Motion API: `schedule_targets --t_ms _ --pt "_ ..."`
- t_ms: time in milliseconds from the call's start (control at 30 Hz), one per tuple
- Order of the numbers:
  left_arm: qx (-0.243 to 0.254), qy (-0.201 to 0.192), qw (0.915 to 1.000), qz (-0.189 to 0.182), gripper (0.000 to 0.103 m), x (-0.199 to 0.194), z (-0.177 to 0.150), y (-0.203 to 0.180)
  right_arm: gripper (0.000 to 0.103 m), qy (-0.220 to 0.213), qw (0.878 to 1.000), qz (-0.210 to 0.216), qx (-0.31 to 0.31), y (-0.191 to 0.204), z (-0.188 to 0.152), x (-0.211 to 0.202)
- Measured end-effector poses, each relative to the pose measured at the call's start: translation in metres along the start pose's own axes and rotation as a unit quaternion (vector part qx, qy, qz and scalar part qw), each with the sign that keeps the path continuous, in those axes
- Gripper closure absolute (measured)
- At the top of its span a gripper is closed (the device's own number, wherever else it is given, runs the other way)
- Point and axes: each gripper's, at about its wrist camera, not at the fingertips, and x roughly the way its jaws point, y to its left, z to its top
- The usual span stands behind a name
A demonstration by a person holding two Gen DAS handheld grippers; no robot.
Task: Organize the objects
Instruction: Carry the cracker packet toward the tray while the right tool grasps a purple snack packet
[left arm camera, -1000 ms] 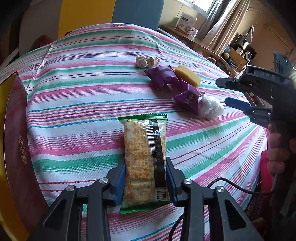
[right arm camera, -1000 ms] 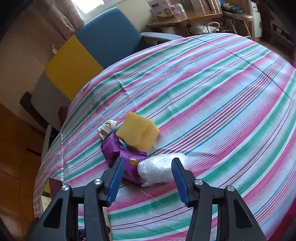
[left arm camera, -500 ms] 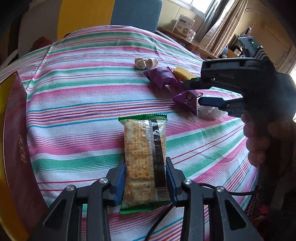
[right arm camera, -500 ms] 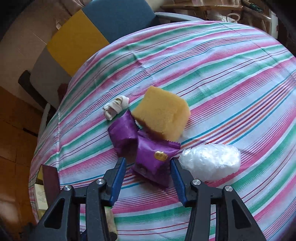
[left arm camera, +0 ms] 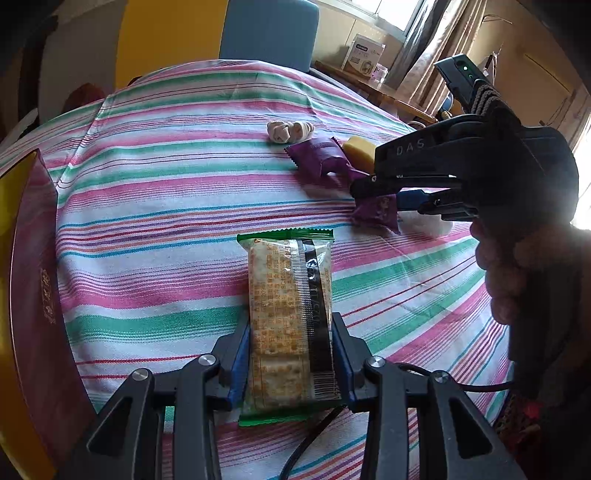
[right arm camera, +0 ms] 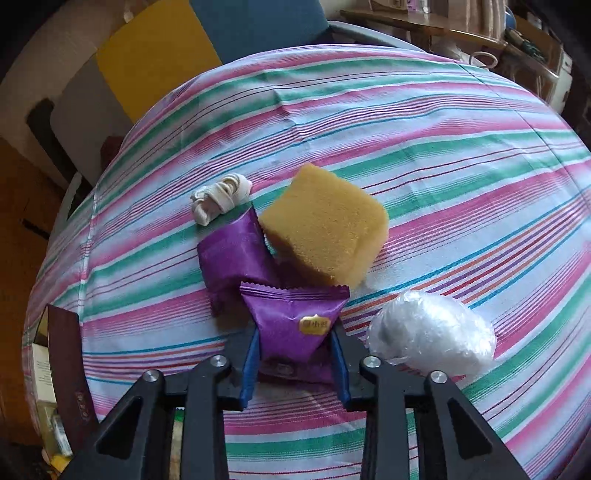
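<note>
Right gripper (right arm camera: 295,363), low centre of frame, has just closed on purple packet (right arm camera: 299,328) by its sides; it looks light, crinkly, slippery. Left gripper (left arm camera: 291,363) clamps cracker pack (left arm camera: 290,314).

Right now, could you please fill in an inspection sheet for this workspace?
Surface: striped tablecloth, a few creases.
Job's things: cracker pack; two purple packets, overlapping; sponge leaning on the far packet; white bundle; cream band.
Clutter: maroon box at the table edge.
Grippers: left gripper shut on cracker pack; right gripper just closed on the near purple packet.
Cables: black cable beside the left gripper.
Surroundings: blue and yellow chair, wooden shelf, curtains.
</note>
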Motion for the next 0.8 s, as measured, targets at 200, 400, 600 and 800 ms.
schedule_targets --t_ms 200,400,600,800 --pt "0.000 0.002 1.0000 0.003 0.065 0.000 0.000 -0.002 0.072 0.023 0.999 -0.013 -0.040 0.007 -0.006 0.004" --pt "0.006 0.012 0.9999 0.001 0.065 -0.006 0.001 -0.006 0.073 0.026 0.997 -0.031 -0.062 0.013 -0.007 0.007" --pt "0.015 -0.004 0.9997 -0.019 0.065 -0.043 -0.005 -0.012 0.073 0.025 0.996 -0.044 -0.079 0.017 -0.009 0.007" --pt "-0.014 -0.036 0.9986 -0.038 0.065 -0.097 -0.002 0.009 0.073 0.023 0.994 -0.053 -0.091 0.021 -0.007 0.008"
